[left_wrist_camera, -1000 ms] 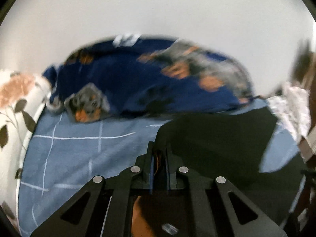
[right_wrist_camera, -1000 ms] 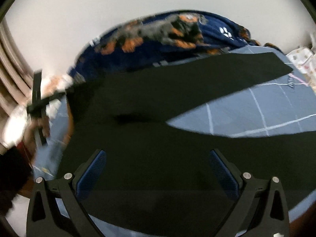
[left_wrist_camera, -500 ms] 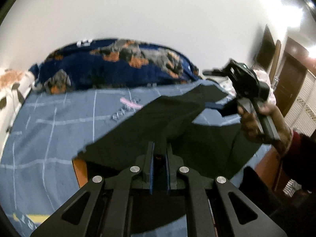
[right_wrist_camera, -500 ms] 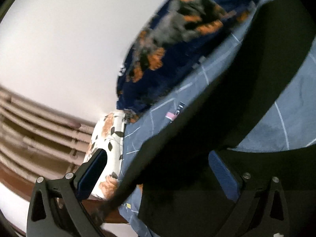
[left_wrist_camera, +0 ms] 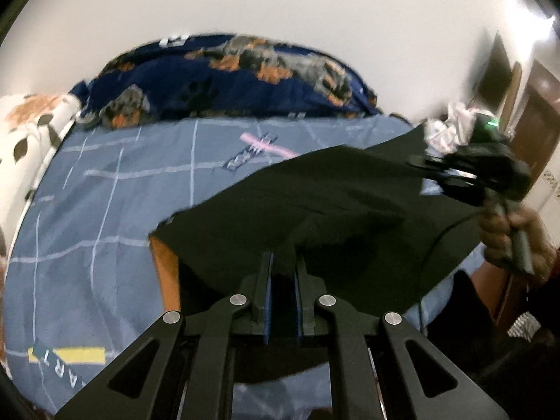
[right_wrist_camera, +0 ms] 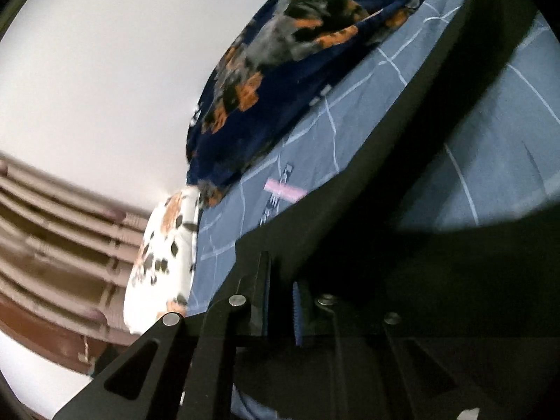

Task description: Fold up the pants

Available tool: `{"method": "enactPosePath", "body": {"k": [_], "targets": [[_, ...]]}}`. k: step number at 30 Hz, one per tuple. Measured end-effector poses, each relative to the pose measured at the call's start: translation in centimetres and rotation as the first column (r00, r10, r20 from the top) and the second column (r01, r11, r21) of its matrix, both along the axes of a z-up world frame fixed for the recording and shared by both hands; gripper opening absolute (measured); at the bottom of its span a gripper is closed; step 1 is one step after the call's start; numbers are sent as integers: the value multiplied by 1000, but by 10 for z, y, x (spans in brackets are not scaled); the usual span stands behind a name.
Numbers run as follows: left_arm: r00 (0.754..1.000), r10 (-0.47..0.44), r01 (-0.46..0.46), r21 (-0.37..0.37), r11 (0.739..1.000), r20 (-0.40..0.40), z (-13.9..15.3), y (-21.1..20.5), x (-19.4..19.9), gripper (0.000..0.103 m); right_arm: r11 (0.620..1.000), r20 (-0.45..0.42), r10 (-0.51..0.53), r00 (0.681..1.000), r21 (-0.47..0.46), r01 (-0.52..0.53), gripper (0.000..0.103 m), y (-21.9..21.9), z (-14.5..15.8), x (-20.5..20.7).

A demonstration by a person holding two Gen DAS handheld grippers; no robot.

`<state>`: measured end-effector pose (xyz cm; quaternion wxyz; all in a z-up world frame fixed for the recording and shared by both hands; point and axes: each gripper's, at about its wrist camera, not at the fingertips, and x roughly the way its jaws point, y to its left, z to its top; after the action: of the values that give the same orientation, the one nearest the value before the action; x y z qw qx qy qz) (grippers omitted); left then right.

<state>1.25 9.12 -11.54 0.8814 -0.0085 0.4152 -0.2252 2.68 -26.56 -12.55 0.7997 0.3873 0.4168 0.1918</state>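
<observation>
The black pants (left_wrist_camera: 332,206) hang stretched in the air above the blue bed sheet (left_wrist_camera: 105,210). My left gripper (left_wrist_camera: 281,262) is shut on one edge of the pants. My right gripper (right_wrist_camera: 281,273) is shut on another edge of the pants (right_wrist_camera: 402,182); it also shows in the left wrist view (left_wrist_camera: 472,171) at the right, held by a hand, with the cloth running from it. Most of the lower pants is hidden under the gripper bodies.
A dark blue dog-print blanket (left_wrist_camera: 227,80) lies along the wall at the head of the bed. A white floral pillow (right_wrist_camera: 164,262) sits at the bed's left edge. Brown curtains (right_wrist_camera: 52,245) hang beyond it. A door and furniture (left_wrist_camera: 535,112) stand at the right.
My right gripper was open over the pants and has shut on their edge. Both grippers have lifted the pants off the sheet and hold them spread between them.
</observation>
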Motion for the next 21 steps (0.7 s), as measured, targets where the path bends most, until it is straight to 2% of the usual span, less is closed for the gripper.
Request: {"method": "enactPosePath", "body": {"k": [5,9,12,15,19,21], "targets": [[998,1,4,80,997,-70,-23,7,-13,13,999,-75,32,997,-22,-34,8,10,-34,-52],[997,5,4,123,992,-76,-33,8,-21,13,999,-145,39,989,-12,-41,8,16,-64,-69],[997,10,1,138,990,-77,-36,12,-24,15,999,-169,37,985,-14,-40,8,19,-75,-72],[998,9,2,176,984,-58,-40,13,-29,20,999,-181,37,983,-18,-41,8,21,-81,-73],[997,39,-24,230,973,-62,-52,18,-32,38,999,-204,33,978,-8,-35,8,25,-90,-76],[996,66,-48,246,968,-62,-56,25,-32,43,999,-207,37,978,0,-38,8,26,-92,-77]]}}
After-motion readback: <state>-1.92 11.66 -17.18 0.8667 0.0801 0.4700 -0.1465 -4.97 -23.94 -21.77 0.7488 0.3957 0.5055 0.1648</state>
